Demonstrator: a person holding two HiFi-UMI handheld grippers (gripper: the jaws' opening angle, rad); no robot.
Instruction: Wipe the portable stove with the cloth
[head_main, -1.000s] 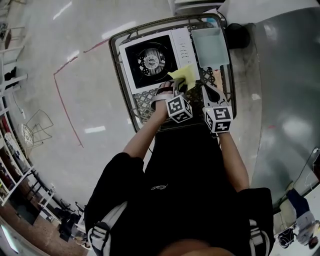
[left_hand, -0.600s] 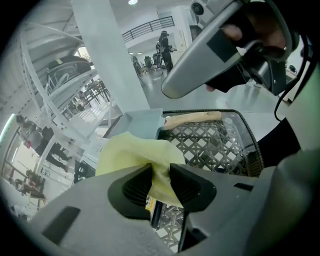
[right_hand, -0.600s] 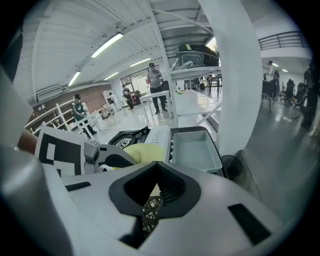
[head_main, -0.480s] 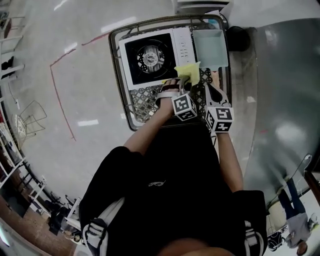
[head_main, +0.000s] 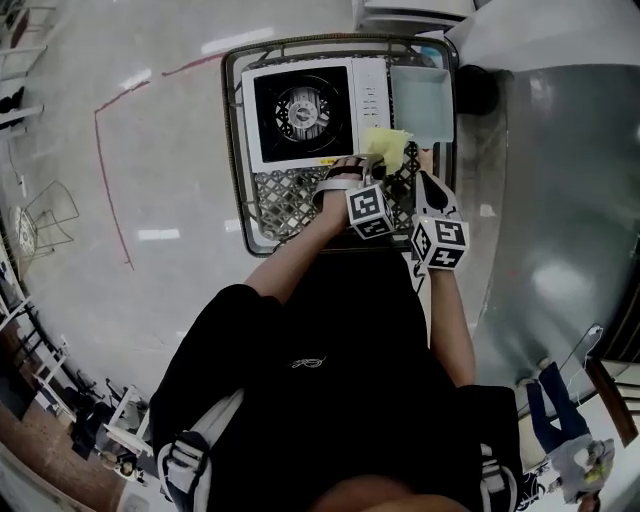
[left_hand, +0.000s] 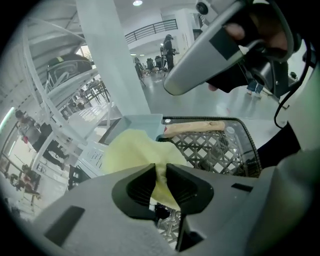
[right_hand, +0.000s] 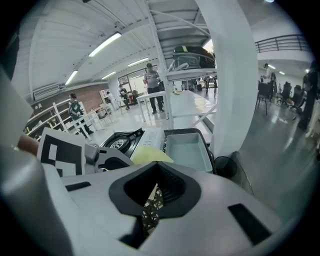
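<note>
At the stove's (head_main: 300, 110) near corner, the left tool (left_hand: 160, 175) had just been closing and pinched the cloth (left_hand: 132, 150). The right tool (right_hand: 157, 192) was closed and empty. Wiping had apparently not yet begun.

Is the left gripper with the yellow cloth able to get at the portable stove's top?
Probably yes. The left gripper, whose jaws have just been closing on the yellow cloth, sits beside the right edge of the portable stove with nothing between; the right gripper is on the far side.
</note>
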